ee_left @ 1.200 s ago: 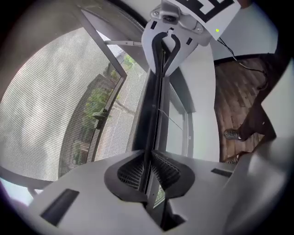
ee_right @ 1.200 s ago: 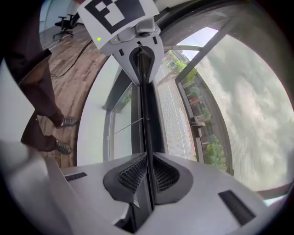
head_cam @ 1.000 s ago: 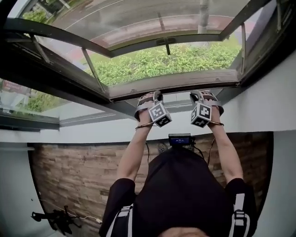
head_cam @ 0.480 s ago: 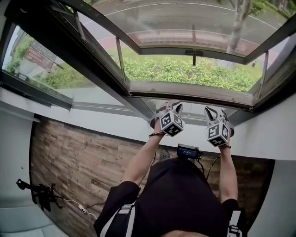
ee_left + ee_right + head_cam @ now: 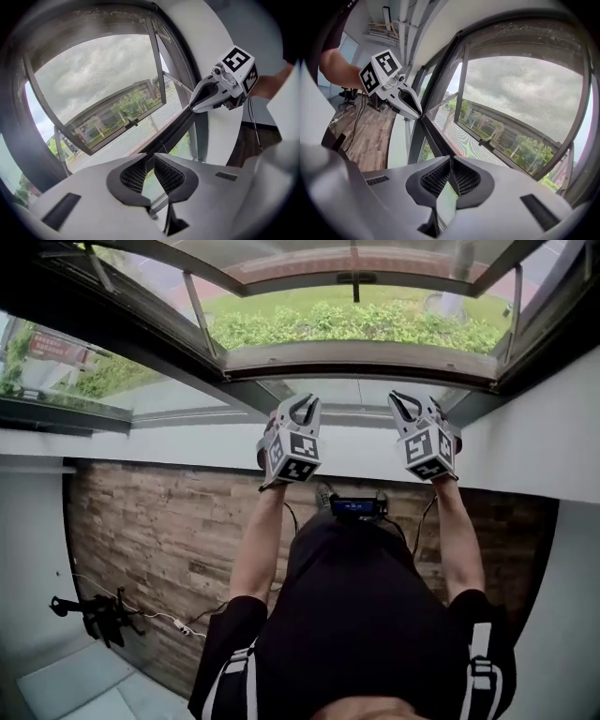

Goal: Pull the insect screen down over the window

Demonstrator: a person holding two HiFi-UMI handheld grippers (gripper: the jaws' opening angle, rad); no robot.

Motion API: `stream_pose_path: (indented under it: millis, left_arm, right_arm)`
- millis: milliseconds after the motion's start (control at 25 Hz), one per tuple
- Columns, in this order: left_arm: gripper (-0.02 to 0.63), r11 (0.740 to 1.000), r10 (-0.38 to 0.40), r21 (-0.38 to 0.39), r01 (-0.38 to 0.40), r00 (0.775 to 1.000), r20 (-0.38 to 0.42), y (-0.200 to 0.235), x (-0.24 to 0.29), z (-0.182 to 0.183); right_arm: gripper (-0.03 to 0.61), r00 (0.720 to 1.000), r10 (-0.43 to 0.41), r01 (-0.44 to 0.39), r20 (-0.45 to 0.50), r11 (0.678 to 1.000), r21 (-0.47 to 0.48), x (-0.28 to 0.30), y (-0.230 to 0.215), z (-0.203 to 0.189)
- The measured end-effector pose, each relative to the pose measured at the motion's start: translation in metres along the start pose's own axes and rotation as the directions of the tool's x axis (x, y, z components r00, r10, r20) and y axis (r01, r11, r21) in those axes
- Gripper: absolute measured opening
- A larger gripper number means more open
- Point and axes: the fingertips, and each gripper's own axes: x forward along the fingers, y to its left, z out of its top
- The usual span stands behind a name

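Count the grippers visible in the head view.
2. The left gripper is just left of centre and the right gripper is beside it on the right, and both have their jaws closed on the same dark bar. None seems hidden.

A wood-plank floor (image 5: 159,540) carries a black object (image 5: 94,613) and a cable (image 5: 161,618).

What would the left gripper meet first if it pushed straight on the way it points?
The screen's dark pull bar, which the left gripper holds between its fingers. Right behind that seems to be the lower window glass, though depth is hard to judge here.
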Motion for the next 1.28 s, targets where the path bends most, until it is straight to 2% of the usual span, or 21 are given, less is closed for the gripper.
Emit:
stream_pose_path:
  millis: [120, 280, 400, 640, 840, 1120, 1280]
  left_arm:
    - [0.049, 0.999, 0.038, 0.004, -0.038, 0.999, -0.001, 0.007, -0.004, 0.000]
    - [0.049, 0.999, 0.051, 0.000, -0.051, 0.999, 0.000, -0.003, -0.017, -0.006]
    - [0.049, 0.999, 0.044, -0.004, -0.044, 0.999, 0.017, -0.009, -0.025, -0.008]
    - [0.049, 1.000, 0.019, -0.015, -0.018, 0.994, 0.107, -0.012, -0.043, -0.006]
    - [0.049, 0.993, -0.003, -0.114, 0.025, 0.982, 0.191, -0.010, -0.085, -0.030]
    - [0.049, 0.950, -0.058, -0.278, 0.140, 0.957, 0.286, -0.012, -0.140, -0.088]
    - [0.049, 0.901, -0.111, -0.362, 0.240, 0.933, 0.343, -0.035, -0.166, -0.105]
  right_arm:
    - [0.025, 0.999, -0.017, 0.017, 0.027, 1.000, -0.026, 0.001, -0.008, 0.001]
    - [0.025, 1.000, 0.015, -0.016, 0.005, 0.999, 0.039, -0.001, 0.016, -0.046]
    - [0.025, 1.000, -0.004, 0.004, -0.003, 0.999, 0.037, -0.012, 0.024, -0.050]
    - [0.025, 0.997, -0.069, 0.070, -0.018, 0.995, 0.068, -0.035, 0.039, -0.041]
    - [0.025, 0.993, -0.117, 0.121, -0.032, 0.975, 0.189, -0.064, 0.073, -0.036]
    - [0.025, 0.977, -0.189, 0.211, -0.095, 0.916, 0.341, -0.124, 0.145, -0.035]
    - [0.025, 0.964, -0.214, 0.259, -0.160, 0.898, 0.355, -0.165, 0.185, -0.041]
